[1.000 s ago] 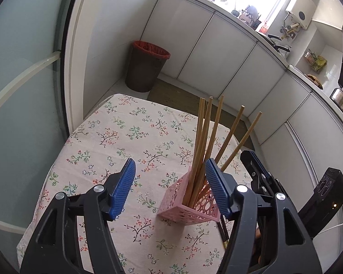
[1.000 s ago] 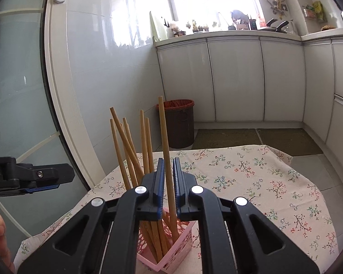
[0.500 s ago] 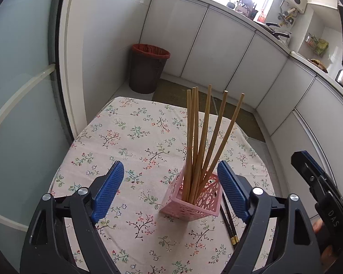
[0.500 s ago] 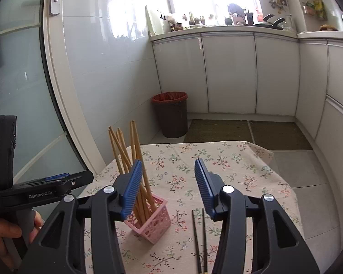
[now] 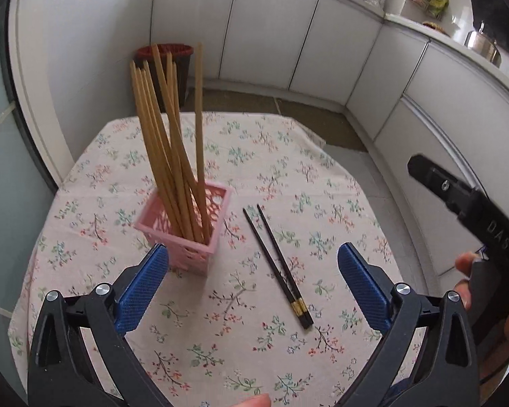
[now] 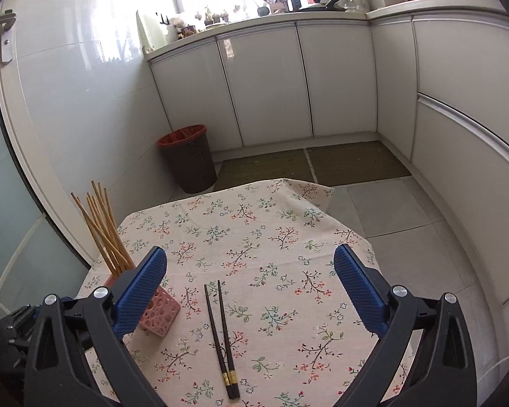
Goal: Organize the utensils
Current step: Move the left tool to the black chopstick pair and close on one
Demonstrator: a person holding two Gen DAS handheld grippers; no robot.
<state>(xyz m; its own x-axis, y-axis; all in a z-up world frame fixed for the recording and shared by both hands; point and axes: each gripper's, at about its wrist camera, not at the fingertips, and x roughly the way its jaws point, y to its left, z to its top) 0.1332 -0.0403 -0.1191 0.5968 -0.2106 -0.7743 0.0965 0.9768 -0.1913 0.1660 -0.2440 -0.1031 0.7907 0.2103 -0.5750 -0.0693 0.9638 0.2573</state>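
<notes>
A white-cabinet kitchen surrounds a floral tablecloth (image 5: 288, 176). On it stands a pink basket (image 5: 186, 229) holding wooden chopsticks (image 5: 173, 142) that lean toward 11 o'clock. A pair of black chopsticks (image 5: 276, 266) lies flat just beside the basket, at its 3 o'clock. The left gripper (image 5: 252, 283) and right gripper (image 6: 251, 288) both hover with jaws spread wide, holding nothing.

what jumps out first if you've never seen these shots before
A pink basket stuffed with tall wooden chopsticks stands at the near left of the floral tablecloth. Just right of it a black chopstick pair lies flat on the cloth. The left gripper and right gripper both frame the scene wide open and empty.
</notes>
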